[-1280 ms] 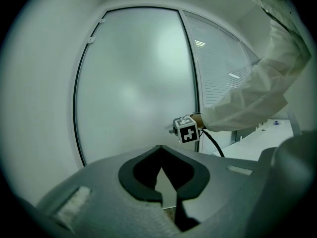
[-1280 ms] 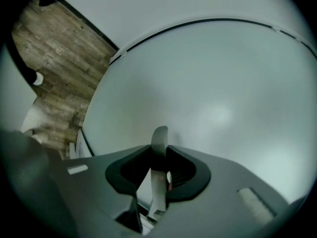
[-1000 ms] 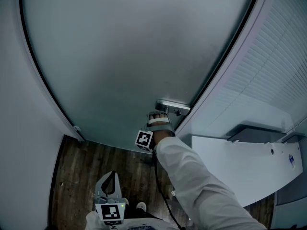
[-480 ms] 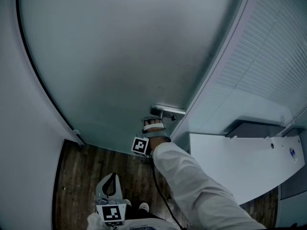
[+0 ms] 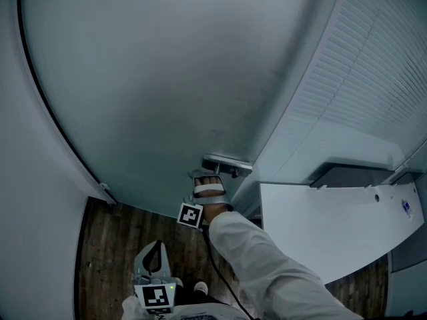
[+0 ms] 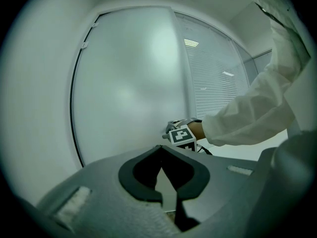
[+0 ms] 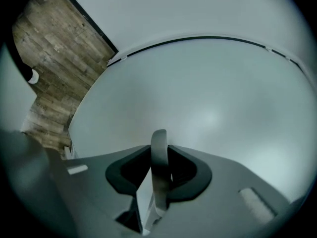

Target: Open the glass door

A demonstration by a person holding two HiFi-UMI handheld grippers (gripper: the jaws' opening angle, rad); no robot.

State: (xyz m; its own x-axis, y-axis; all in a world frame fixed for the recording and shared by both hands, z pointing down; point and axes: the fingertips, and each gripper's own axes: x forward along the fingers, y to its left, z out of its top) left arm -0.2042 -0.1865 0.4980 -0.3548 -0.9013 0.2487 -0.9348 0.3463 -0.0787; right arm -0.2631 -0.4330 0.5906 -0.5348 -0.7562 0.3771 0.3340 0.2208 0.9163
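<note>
A frosted glass door (image 5: 167, 79) fills most of the head view. Its metal lever handle (image 5: 227, 163) sits near the door's right edge. My right gripper (image 5: 210, 179) is shut on that handle, at the end of a white-sleeved arm. In the right gripper view the handle (image 7: 158, 172) stands as a grey bar clamped between the pads of the right gripper (image 7: 159, 150), with the glass door (image 7: 208, 98) just behind. My left gripper (image 5: 153, 252) hangs low over the floor, well back from the door. In its own view the left gripper (image 6: 161, 148) is shut with nothing held.
A white wall with slatted blinds (image 5: 373, 65) runs along the right, with a white ledge (image 5: 320, 225) below it. A plain wall (image 5: 27, 212) closes in the left side. Dark wooden floor (image 5: 107, 245) lies below, and a cable trails from the right gripper.
My right gripper has moved left and rolled with the handle in it, and the door's edge has shifted with it. The left gripper has stayed where it was.
</note>
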